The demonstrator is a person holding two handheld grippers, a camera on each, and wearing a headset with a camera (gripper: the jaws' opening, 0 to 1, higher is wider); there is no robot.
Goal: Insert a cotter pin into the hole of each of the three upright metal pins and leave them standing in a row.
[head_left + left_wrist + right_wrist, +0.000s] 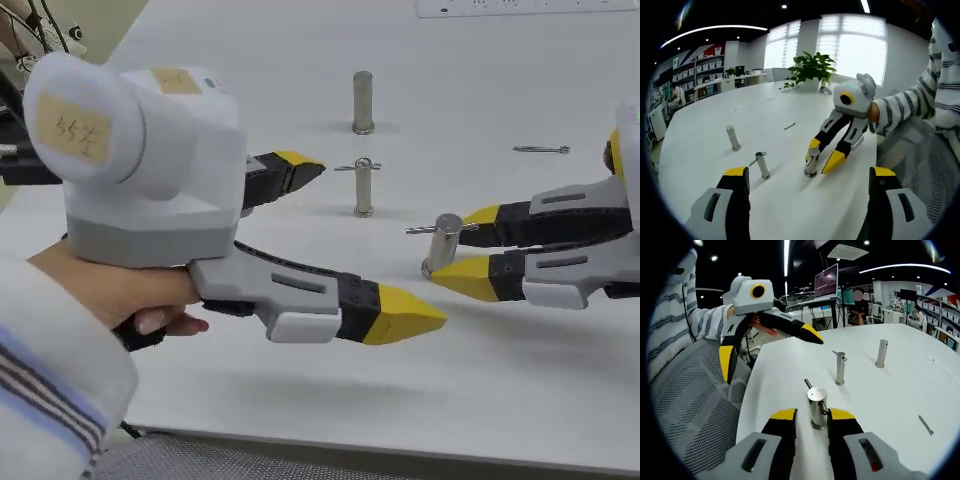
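The left tool (355, 240), held in a hand (120, 290) coming out of a striped sleeve (50, 400), is hovering over the white table (250, 400). Its yellow-tipped jaws are standing wide apart with nothing between them. The right tool (465, 245) is reaching in from the opposite side, its jaws lying close on either side of the near metal pin (441, 245). In the right gripper view one jaw is seeming to touch the pin while a thin gap is showing at the other, so I cannot tell whether it is squeezing the pin or only bracketing it. That pin is standing on the table, leaning slightly in the head view, and is carrying a cotter pin (422, 230) through the hole near its top. Just beyond it the middle metal pin (364, 190) is standing upright, with a second cotter pin (352, 167) sitting crosswise through its top. Farther back the far metal pin (363, 100) is standing upright with its top bare. The three are forming a loose row running away from the person, the near one sitting offset toward the right tool. A loose cotter pin (541, 149) is lying flat on the table, well apart from the pins, on the right tool's side.
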